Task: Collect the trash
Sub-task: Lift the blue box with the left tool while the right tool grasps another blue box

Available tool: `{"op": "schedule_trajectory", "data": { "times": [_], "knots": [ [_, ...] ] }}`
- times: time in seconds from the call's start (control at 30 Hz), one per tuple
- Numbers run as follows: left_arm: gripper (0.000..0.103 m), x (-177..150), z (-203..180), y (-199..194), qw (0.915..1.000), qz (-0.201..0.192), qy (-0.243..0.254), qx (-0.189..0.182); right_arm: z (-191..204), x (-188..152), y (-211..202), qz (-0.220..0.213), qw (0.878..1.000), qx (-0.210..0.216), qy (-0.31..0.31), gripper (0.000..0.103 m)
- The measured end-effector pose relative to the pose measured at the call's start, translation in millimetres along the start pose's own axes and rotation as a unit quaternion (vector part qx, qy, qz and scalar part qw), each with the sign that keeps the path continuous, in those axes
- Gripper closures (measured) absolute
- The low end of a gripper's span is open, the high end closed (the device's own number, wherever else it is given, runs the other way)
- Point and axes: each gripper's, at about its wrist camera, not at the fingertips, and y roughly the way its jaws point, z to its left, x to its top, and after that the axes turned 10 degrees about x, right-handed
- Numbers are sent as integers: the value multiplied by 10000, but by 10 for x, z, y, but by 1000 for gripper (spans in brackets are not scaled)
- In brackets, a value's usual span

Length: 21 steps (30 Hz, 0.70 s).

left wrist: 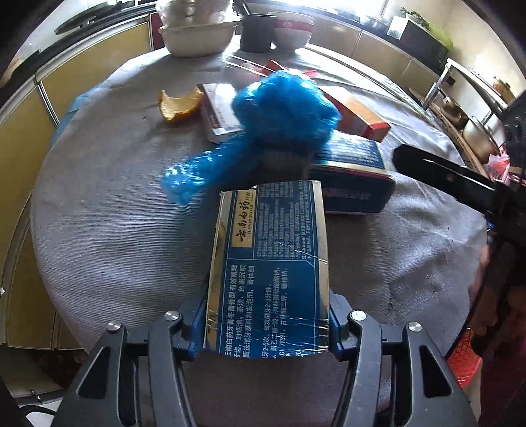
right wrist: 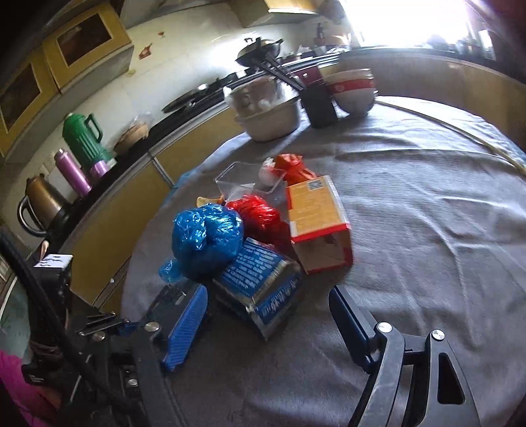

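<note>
My left gripper [left wrist: 268, 323] is shut on a blue toothpaste box [left wrist: 273, 256] and holds it over the round table. Beyond it lie a crumpled blue plastic bag [left wrist: 282, 111], a second blue box [left wrist: 351, 170], an orange-and-red carton [left wrist: 361, 118] and an orange peel [left wrist: 179, 105]. My right gripper [right wrist: 269, 312] is open and empty, its fingers on either side of the second blue box [right wrist: 259, 282]. The blue bag [right wrist: 207, 239], a red bag [right wrist: 259, 216], the orange carton [right wrist: 319, 223] and a clear plastic tray [right wrist: 243, 180] lie just beyond.
The table wears a grey cloth [right wrist: 411, 203]. At its far edge stand a cream basin [left wrist: 200, 36], a black chopstick holder [left wrist: 256, 33] and stacked red-and-white bowls [left wrist: 292, 29]. Yellow cabinets [left wrist: 19, 138] ring the table. A counter holds a green thermos [right wrist: 82, 134] and a kettle [right wrist: 39, 200].
</note>
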Motion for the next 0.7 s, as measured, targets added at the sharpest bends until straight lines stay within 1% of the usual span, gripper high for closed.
{"op": "schedule_trajectory", "data": {
  "times": [0.1, 0.13, 0.2, 0.33, 0.4, 0.5, 0.53, 0.57, 0.6, 0.63, 0.7],
  "knots": [
    [45, -4, 105, -9, 10000, 14, -9, 28, -22, 84, 163, 98, 9998, 96, -108, 23],
    [45, 33, 74, 12, 10000, 15, -8, 59, -23, 97, 198, 126, 9997, 157, -118, 23],
    [45, 44, 135, -19, 10000, 11, -32, 34, -11, 135, 282, 187, 9993, 300, -157, 23],
    [45, 59, 269, -93, 9999, -23, -116, 25, 48, 139, 390, 334, 9984, 303, -347, 24],
    [45, 38, 362, -149, 9998, -54, -171, 4, 76, 114, 383, 413, 9978, 377, -357, 32],
    [45, -4, 462, -218, 9997, -121, -224, 57, 199, 32, 339, 667, 9949, 634, -417, 33],
    [45, -22, 493, -238, 9996, -130, -262, 41, 287, -12, 317, 816, 9922, 796, -498, 33],
    [45, -47, 515, -254, 9995, -135, -293, 32, 367, -45, 295, 878, 9908, 816, -628, 33],
    [45, -76, 521, -270, 9994, -145, -308, 52, 415, -65, 278, 895, 9903, 760, -737, 33],
    [45, -90, 436, -264, 9993, -157, -332, 103, 447, -71, 256, 870, 9908, 650, -811, 33],
    [45, -90, 475, -278, 9990, -156, -399, 104, 420, -49, 230, 743, 9939, 355, -730, 30]
  ]
}}
